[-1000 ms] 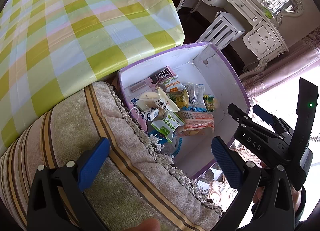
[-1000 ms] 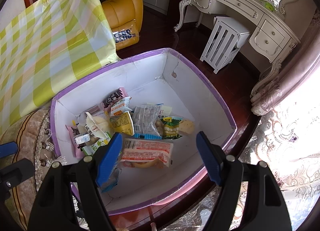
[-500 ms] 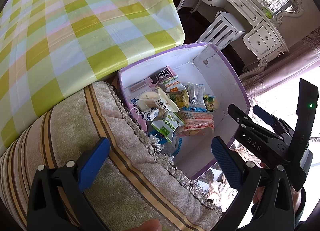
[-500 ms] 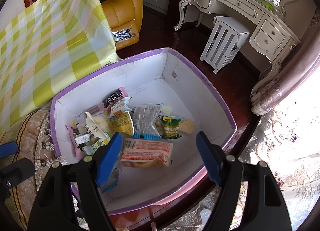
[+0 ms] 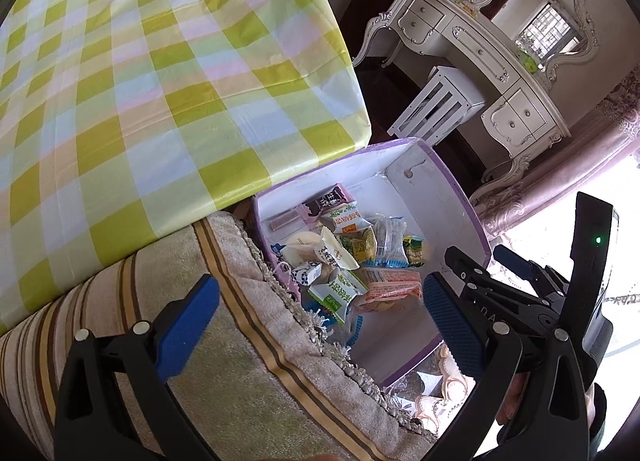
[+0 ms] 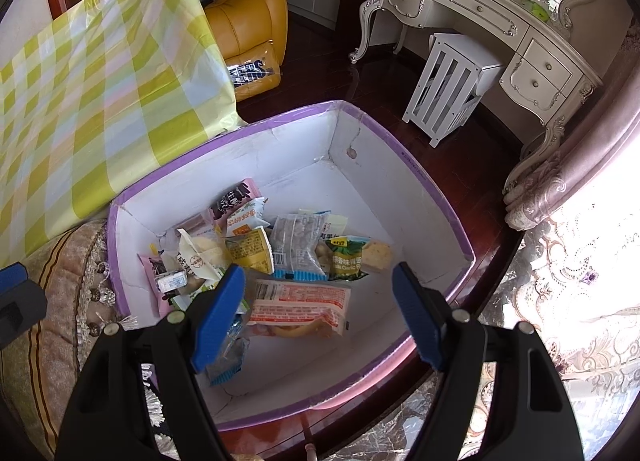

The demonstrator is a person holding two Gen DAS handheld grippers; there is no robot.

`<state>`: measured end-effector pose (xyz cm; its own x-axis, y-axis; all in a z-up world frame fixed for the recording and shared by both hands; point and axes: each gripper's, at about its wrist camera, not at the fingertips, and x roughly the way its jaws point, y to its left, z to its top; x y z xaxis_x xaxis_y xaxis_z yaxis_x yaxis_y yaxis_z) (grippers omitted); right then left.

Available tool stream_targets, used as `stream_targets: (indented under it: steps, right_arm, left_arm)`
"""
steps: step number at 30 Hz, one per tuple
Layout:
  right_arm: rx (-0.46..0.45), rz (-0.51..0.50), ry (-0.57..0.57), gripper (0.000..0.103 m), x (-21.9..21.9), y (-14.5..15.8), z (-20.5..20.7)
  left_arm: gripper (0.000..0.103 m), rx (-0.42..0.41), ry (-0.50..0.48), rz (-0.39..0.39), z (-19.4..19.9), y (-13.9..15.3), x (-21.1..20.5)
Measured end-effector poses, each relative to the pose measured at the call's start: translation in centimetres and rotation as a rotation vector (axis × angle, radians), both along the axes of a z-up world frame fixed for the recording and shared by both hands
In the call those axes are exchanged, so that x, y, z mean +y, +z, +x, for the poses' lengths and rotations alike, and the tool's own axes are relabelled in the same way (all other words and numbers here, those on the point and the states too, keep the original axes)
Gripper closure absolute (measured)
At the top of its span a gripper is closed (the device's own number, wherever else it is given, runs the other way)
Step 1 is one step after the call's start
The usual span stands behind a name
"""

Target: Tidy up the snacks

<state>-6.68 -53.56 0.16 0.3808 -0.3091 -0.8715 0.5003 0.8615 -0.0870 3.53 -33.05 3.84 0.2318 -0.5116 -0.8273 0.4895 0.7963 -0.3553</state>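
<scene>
A white box with a purple rim (image 6: 424, 177) stands on the floor and holds several snack packets (image 6: 296, 241); it also shows in the left wrist view (image 5: 460, 197). A red-and-white packet (image 6: 300, 301) lies nearest the front of the pile. My right gripper (image 6: 320, 313) is open and empty, hovering over the box above that packet. My left gripper (image 5: 320, 321) is open and empty, above the striped cushion beside the box. The right gripper (image 5: 532, 293) shows in the left wrist view at the right.
A table with a green-yellow checked cloth (image 5: 160, 81) stands left of the box. A striped fringed cushion (image 5: 256, 373) lies against the box's left side. A white dressing table (image 6: 500, 25), a white slatted stool (image 6: 452, 89) and a yellow armchair (image 6: 244, 5) stand behind.
</scene>
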Motion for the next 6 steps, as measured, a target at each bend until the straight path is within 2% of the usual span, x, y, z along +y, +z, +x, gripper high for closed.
stream_targets:
  steps: [3, 4, 6]
  right_arm:
    - [-0.032, -0.008, 0.088, 0.025, 2.2, 1.7, 3.0]
    - [-0.047, 0.007, 0.128, 0.023, 3.3, 2.3, 4.5]
    - [-0.083, 0.012, 0.225, 0.019, 6.3, 3.4, 8.3]
  left_arm:
    - [0.004, -0.058, 0.134, -0.016, 3.8, 1.9, 5.3]
    - [0.004, -0.078, 0.198, 0.007, 5.5, 2.1, 7.7]
    - [0.004, -0.145, 0.328, 0.133, 9.5, 1.9, 12.7]
